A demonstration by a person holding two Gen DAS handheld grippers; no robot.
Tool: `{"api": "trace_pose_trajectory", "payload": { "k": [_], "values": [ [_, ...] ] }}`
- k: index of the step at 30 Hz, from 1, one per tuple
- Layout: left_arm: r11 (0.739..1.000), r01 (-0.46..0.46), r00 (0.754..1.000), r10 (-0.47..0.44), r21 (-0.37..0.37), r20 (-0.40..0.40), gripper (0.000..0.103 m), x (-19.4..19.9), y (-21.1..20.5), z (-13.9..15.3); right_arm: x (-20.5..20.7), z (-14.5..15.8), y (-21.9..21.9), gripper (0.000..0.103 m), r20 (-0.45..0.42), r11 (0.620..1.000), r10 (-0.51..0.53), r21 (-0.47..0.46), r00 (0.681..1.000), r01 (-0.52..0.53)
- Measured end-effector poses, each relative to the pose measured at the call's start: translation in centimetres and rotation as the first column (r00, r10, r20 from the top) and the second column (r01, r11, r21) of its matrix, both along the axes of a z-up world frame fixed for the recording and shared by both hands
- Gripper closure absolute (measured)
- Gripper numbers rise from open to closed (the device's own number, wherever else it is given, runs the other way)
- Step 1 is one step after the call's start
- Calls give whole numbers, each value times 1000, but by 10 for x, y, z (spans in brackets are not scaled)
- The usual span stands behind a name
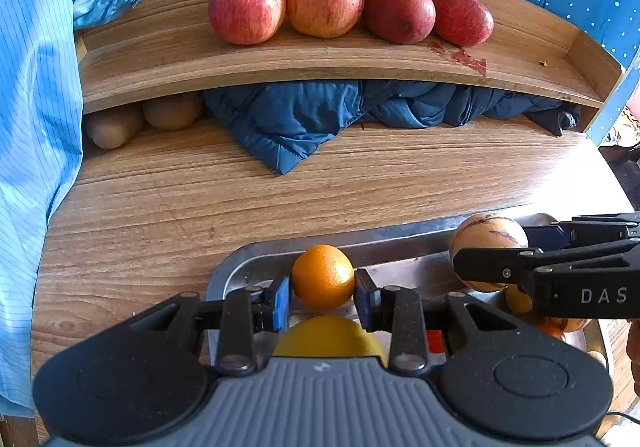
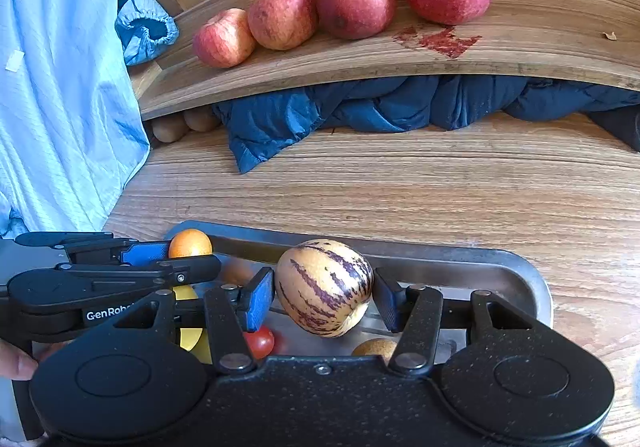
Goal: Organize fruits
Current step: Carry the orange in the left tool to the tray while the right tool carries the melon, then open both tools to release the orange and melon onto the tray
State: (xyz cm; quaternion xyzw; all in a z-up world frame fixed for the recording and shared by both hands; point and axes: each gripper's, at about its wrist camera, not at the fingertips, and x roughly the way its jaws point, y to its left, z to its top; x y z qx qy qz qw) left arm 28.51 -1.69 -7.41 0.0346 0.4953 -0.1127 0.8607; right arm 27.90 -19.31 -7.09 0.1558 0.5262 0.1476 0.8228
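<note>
— Orange fruit, who holds it?
— Left gripper clamps the orange above the tray, at lower centre of the frame.
— And the right one?
— Right gripper squeezes the striped melon over the tray. Four apples sit on the shelf at the top.

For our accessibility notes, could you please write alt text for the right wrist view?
The right tongs grip a purple-striped yellow fruit above a metal tray; behind, four red apples line a wooden shelf.
</note>
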Motion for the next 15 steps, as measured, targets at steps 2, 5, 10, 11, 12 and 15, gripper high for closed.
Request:
{"api": "trace_pose_trajectory", "payload": {
  "k": [2,5,10,11,12,15],
  "values": [
    [1000,-3,1000,3,3,-4,67,1,0,-1,1,0,0,48,1,1000,3,0,1000,-3],
    [1000,-10,1000,10,6,-10,67,3,1,-2,3,-1,1,47,1,1000,11,-2,1000,-11],
    [999,-32,999,32,0,-34,67,6,3,-5,5,-1,3,47,1,999,35,-11,999,-35],
    [999,-39,999,39,-4,-37,67,7,4,-6,5,-1,4,47,3,999,39,-15,999,-39],
    [999,-44,998,44,-11,-34,64,7,5,-5,5,-1,4,46,6,999,45,-19,999,-45],
    [998,-61,998,61,-20,-25,48,5,6,-2,3,0,5,42,14,998,55,-32,998,-54]
  ]
}}
